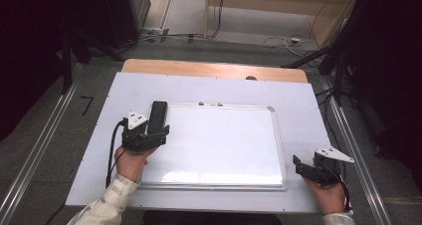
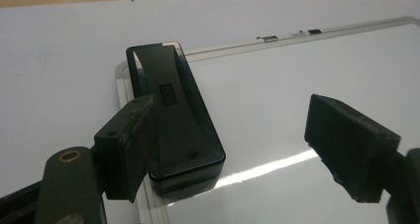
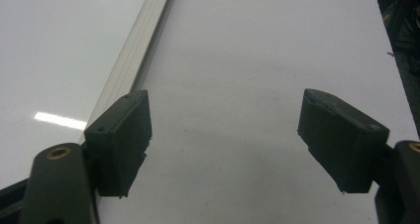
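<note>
Resting on the clean whiteboard (image 1: 224, 140), the black eraser (image 2: 176, 115) lies beside the spread left gripper (image 2: 237, 144), unheld; right gripper (image 3: 233, 140) spread, idle; wiping looks done

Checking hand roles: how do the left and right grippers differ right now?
The left gripper sits over the whiteboard's left edge, with the black eraser by one pad; the right gripper sits off the board over the white table sheet, nothing between its jaws. Both are open, holding nothing.
</note>
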A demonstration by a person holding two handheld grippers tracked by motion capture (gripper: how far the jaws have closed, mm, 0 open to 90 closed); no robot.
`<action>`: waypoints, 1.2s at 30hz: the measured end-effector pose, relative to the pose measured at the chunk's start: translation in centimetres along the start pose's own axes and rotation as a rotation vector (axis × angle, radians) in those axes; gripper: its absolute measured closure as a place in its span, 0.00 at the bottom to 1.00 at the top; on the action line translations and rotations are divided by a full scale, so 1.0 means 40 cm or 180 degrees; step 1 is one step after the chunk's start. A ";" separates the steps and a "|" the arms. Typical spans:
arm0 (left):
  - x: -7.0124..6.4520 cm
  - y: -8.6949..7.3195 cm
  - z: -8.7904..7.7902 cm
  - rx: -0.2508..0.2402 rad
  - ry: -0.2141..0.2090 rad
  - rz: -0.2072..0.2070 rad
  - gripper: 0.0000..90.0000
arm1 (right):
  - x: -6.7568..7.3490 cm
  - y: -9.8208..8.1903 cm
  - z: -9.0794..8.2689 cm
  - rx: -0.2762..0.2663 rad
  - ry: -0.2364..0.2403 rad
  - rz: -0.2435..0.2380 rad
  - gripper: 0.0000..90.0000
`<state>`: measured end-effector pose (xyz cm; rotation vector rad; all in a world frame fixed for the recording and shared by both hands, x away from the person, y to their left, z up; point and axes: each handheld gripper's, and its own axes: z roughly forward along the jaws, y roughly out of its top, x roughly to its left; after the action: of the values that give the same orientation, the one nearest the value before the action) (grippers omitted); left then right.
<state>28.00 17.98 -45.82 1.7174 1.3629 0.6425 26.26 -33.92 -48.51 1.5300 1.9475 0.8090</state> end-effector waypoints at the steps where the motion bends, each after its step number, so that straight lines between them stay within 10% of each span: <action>1: 0.001 -0.003 -0.001 0.0019 0.0023 0.0001 0.24 | 0.000 0.000 0.000 0.0000 0.0004 -0.0001 0.22; 36: 0.064 -0.064 -0.061 0.0057 0.0241 0.0037 0.23 | 0.000 -0.001 0.001 0.0008 -0.0013 -0.0005 0.22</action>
<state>25.40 21.32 -46.98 1.7317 1.4158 0.7100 26.26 -33.91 -48.56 1.5302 1.9472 0.8025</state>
